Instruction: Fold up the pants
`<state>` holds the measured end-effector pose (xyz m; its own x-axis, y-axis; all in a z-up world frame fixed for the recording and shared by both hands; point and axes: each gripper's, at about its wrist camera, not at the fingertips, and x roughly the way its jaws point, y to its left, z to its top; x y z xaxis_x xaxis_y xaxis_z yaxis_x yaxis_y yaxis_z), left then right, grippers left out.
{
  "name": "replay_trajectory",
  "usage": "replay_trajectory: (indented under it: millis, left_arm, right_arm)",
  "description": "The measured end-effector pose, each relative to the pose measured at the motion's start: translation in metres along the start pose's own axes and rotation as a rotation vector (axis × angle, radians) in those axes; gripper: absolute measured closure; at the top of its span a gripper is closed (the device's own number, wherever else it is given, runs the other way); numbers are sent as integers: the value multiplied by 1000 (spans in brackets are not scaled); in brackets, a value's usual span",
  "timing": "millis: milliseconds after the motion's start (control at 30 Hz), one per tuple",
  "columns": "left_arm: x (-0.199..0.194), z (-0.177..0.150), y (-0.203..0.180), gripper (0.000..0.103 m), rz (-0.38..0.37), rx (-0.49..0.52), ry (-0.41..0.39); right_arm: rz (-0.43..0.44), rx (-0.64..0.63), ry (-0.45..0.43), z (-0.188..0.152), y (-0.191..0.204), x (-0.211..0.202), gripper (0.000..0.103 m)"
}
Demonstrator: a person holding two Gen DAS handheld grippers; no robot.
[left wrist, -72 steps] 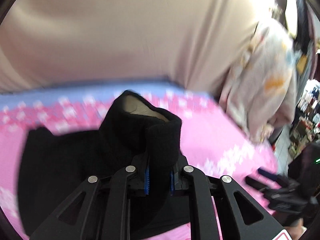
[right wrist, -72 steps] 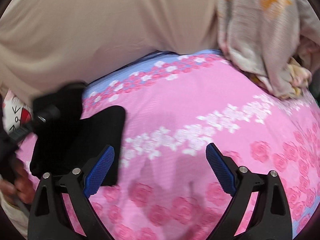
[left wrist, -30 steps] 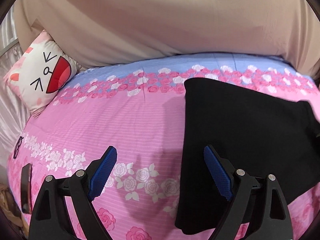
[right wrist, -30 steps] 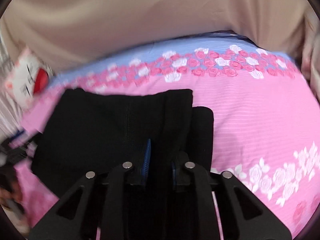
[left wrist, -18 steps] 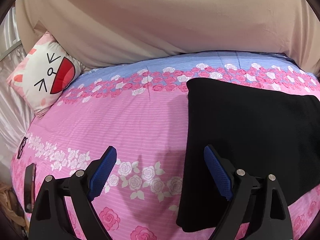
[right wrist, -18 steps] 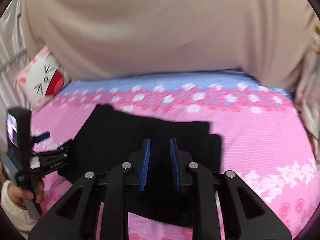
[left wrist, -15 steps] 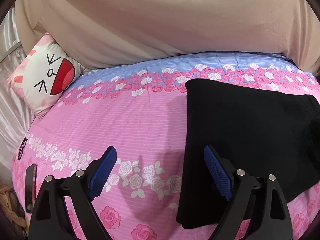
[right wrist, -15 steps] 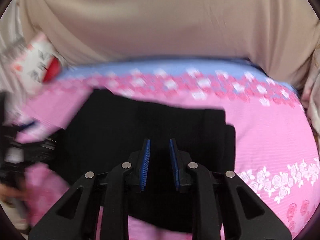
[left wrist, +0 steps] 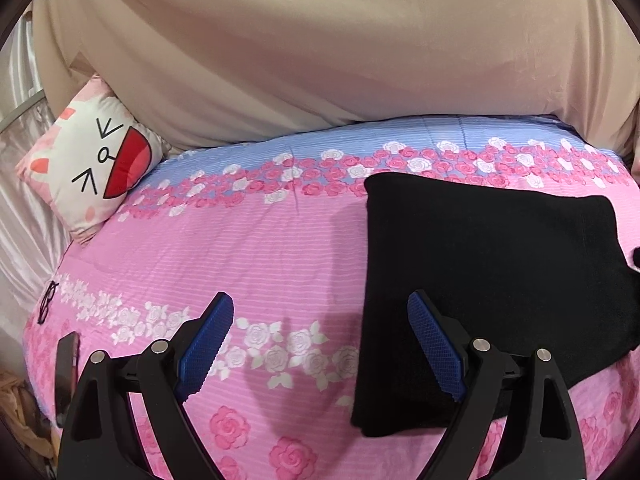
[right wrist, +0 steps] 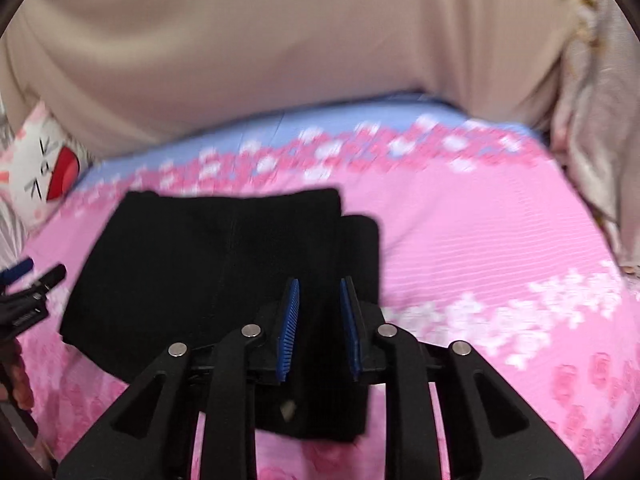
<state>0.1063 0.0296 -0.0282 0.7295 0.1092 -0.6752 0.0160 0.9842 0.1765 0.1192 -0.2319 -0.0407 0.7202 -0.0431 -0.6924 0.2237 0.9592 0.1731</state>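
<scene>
The black pants (left wrist: 492, 272) lie folded flat on the pink rose-print bed cover (left wrist: 240, 248), at the right of the left wrist view. My left gripper (left wrist: 320, 336) is open and empty, hovering over the pants' left edge. In the right wrist view the pants (right wrist: 200, 264) lie at centre left. My right gripper (right wrist: 318, 320) hovers just above their right end, its jaws narrowly apart with nothing between the pads.
A cartoon-face cushion (left wrist: 92, 160) leans at the bed's far left. A beige curtain (left wrist: 320, 48) hangs behind the bed. A dark phone (left wrist: 66, 372) and glasses (left wrist: 48, 302) lie near the left edge. A pale floral cloth (right wrist: 596, 128) hangs at right.
My left gripper let go of the pants and swung to their left edge. My right gripper closed, pulled the pants over and now stands slightly apart over them.
</scene>
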Motion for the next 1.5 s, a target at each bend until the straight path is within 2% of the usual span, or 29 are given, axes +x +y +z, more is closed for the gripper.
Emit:
replay_trajectory:
  millis: [100,200,333,400,433,500,633,700,767,800,900,1033,1133,1200,1300,1333,1367,1400,1467,1500]
  left_arm:
    - [-5,-1,5,16,-41,-33,9]
    - [-8,-4,2,16,-63,-38,15]
    - [-12,-9,-3,16,-69,-16,12]
    - [-12,-11,-4,16,-76,-14,18]
    - [-12,-12,-4,16,-75,-16,22]
    - [-10,-12,-3,16,-75,-26,32]
    - [-14,-10,1,16,-75,-34,19]
    - [-14,-9,2,16,-63,-30,10]
    - [-11,-10,1,16,-71,-34,21]
    - [-9,-10,0,16,-72,-34,30]
    - [-11,-12,-2,16,-73,-23,37]
    - [-17,-13,-1,16,-86,-23,21]
    - [-19,-14,-2,16,-99,-30,22]
    - [-19,-16,-5,16,-99,-28,25]
    - [-21,-19,-7,16,-92,-7,26]
    - [-22,-20,-7,16,-81,1,24]
    - [-22,-21,-6,16,-76,3,22]
    - [-23,-21,-4,16,-70,4,19]
    - [-21,-22,1,16,-63,1,21]
    - [-20,-22,3,16,-62,0,23]
  right_arm:
    - [61,43,7,-1,-15,-16,43]
    - [57,29,41,-9,-16,-12,43]
    - [118,24,84,-18,-3,5,43]
    - [137,3,101,-22,7,15,46]
    - [141,-11,111,-24,12,21,53]
    - [130,-38,105,-26,20,22,77]
    - [83,-67,0,-10,25,-16,89]
    - [69,-66,4,-8,19,-18,89]
    - [49,-59,92,-19,8,13,86]
    - [45,-45,97,-27,5,23,86]
    - [53,-15,44,-22,6,-1,82]
    - [2,-35,-55,-10,13,-42,81]
    - [45,-84,-69,9,33,-46,81]
    - [66,-134,-55,21,46,-30,81]
    - [53,-171,42,43,55,34,82]
    - [18,-162,90,48,47,64,85]
    - [-26,-138,131,50,34,89,85]
    - [0,-83,144,52,19,102,85]
    - [46,20,143,56,3,99,87]
    - [36,41,127,58,1,89,87]
